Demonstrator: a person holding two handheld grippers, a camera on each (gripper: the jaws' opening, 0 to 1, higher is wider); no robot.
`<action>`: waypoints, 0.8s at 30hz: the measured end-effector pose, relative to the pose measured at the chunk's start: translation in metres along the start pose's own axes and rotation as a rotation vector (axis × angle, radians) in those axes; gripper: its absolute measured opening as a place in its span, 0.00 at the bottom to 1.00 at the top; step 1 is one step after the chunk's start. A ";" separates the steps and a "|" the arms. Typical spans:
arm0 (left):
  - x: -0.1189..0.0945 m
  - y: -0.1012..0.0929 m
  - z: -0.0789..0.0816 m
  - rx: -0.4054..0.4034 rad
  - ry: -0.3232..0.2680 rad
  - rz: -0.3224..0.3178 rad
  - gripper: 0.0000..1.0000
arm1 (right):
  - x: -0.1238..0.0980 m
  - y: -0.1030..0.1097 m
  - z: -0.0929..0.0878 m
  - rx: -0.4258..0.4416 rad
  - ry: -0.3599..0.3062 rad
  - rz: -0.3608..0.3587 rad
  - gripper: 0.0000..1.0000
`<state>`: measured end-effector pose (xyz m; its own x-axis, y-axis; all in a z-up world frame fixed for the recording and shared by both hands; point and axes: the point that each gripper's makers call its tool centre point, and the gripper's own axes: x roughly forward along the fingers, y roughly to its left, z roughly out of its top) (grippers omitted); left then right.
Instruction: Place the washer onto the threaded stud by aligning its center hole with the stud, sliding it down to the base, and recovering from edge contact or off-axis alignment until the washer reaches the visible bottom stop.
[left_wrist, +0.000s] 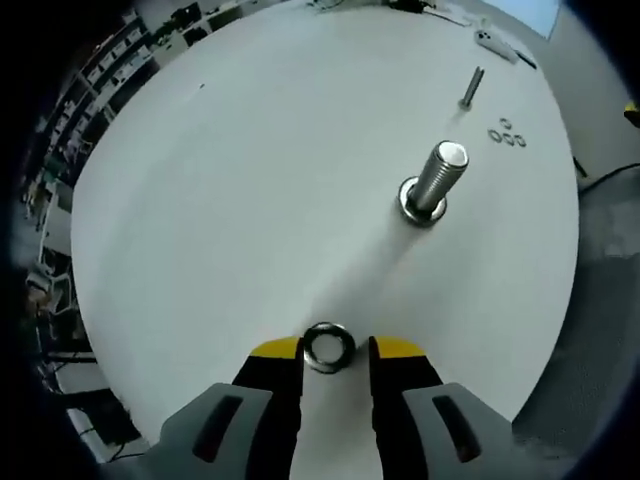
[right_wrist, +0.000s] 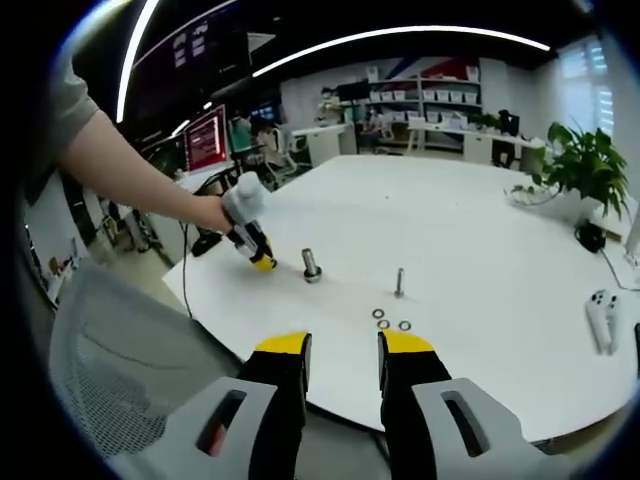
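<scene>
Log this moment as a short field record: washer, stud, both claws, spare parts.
washer: between the left claw tips, on or just above the table
stud: upright, apart from the washer; a ring already at its base
left claw: shut on washer
right claw: open, empty, off the table edge
spares: three small rings and a thin bolt beyond the stud

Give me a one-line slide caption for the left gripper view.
Left gripper holds a washer between its yellow-tipped jaws above the white table, short of the upright threaded stud.
</scene>
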<state>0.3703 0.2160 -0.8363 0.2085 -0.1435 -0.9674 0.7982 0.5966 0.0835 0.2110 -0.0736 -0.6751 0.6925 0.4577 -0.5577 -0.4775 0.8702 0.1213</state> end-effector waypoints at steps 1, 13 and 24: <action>0.000 0.001 0.000 0.011 0.002 0.004 0.25 | 0.000 0.000 0.000 -0.001 0.001 -0.001 0.29; 0.003 0.000 -0.001 -0.074 0.009 -0.060 0.23 | 0.000 0.000 -0.001 -0.004 0.009 -0.003 0.29; 0.002 -0.020 0.000 -0.052 0.029 -0.072 0.21 | 0.000 0.000 -0.002 -0.005 0.012 -0.002 0.28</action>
<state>0.3546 0.2035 -0.8400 0.1351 -0.1651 -0.9770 0.7799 0.6259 0.0020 0.2106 -0.0739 -0.6766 0.6866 0.4540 -0.5679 -0.4794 0.8699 0.1159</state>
